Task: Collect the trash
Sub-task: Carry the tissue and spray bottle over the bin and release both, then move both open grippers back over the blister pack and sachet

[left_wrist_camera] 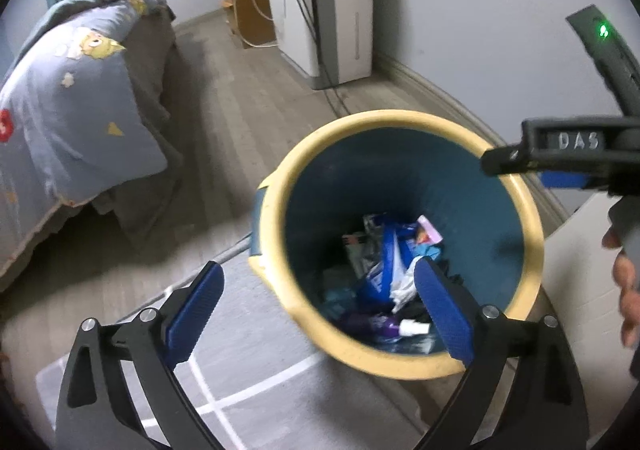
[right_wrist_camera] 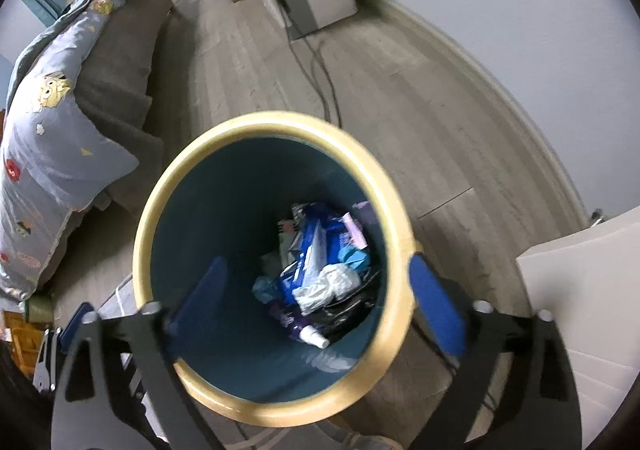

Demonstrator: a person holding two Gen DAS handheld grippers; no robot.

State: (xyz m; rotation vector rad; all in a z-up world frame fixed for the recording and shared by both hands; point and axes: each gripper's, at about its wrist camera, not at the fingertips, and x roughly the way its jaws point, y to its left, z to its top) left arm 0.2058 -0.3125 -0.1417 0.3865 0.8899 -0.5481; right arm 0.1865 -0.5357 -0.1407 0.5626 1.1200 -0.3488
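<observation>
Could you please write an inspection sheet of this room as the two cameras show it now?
Surface: wood-look floor, pale mat beside the bin.
Job's things: yellow-rimmed bin holding wrappers, crumpled tissue, small bottle.
Clutter: loose trash outside the bin: nothing seen.
Grippers: left gripper and right gripper open, fingers empty, above the bin.
Cables: cords run across the floor to a white appliance.
Surroundings: bed with blue quilt, grey wall.
</observation>
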